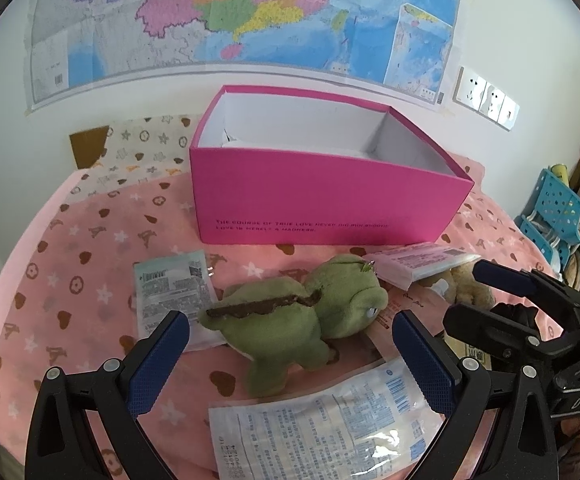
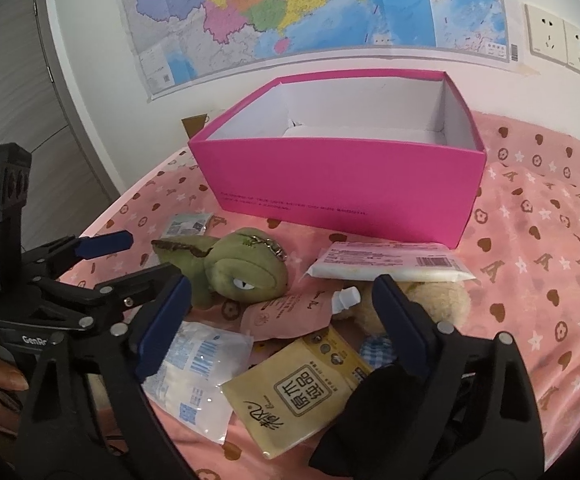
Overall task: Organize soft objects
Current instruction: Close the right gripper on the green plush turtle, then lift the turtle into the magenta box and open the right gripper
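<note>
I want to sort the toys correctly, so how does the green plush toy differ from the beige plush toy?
The green plush toy lies fully in view; the beige plush toy is half hidden under a white packet. The green plush toy carries a brown ridge and a metal keychain; the beige plush toy shows none. Both lie on the pink blanket before the pink box.

Tan plush (image 2: 438, 300) mostly hidden under white packet (image 2: 390, 266) & right gripper finger

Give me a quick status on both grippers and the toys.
Left gripper open, green plush between its fingers, not pinched. Right gripper open over the packets. Pink box behind, nearly empty. Tan plush lies partly under a white packet.
</note>
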`<state>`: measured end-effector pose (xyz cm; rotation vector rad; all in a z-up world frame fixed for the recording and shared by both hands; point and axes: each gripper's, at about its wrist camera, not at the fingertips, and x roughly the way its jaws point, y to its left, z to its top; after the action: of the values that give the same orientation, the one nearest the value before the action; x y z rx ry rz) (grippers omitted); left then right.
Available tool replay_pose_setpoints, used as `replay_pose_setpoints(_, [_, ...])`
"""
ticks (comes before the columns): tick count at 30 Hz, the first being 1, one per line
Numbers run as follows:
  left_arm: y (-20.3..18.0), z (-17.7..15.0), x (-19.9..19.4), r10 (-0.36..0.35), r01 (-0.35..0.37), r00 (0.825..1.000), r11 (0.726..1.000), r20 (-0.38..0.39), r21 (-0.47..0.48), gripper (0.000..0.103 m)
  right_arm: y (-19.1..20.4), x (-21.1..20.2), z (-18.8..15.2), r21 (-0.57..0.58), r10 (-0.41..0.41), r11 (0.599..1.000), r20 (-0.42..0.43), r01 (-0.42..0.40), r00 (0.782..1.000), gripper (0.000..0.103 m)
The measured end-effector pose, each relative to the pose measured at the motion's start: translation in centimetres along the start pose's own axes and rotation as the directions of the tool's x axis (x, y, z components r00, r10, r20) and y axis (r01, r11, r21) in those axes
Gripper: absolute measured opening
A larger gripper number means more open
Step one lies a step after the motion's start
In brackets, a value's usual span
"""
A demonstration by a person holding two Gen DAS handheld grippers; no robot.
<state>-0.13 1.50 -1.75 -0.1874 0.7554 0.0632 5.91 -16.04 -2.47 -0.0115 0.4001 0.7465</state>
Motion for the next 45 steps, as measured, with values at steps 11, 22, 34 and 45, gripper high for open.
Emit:
replay_pose_setpoints(11, [3.1, -0.7, 1.0, -0.033, 0.032, 0.999, 0.999, -0.040, -0.035, 0.094, 1.0, 1.9, 1.0, -0.031, 0.070, 0.997, -0.071, -0.073, 0.995, 0.071])
replay_pose_setpoints(22, [3.7, -0.4, 1.9, -0.131, 0.129, 0.988, 0.991, -0.077, -0.024, 0.065, 1.6, 6.5, 3.0, -0.044, 0.097, 0.993, -0.189, -0.107, 0.977, 0.067])
replay_pose_setpoints(34, [3.7, 0.2, 2.3, -0.198, 0.195, 0.975, 0.980, -0.100, -0.043, 0.064, 2.1, 7.2, 3.0, -0.038, 0.116, 0.991, -0.224, -0.128, 0.968, 0.061])
replay_pose_setpoints(45, [3.1, 3.2, -1.0, -0.221, 0.221, 0.975, 0.975, 0.005, -0.012, 0.064, 2.8, 3.1, 5.7, -0.060, 0.107, 0.992, -0.113, -0.115, 0.988, 0.060])
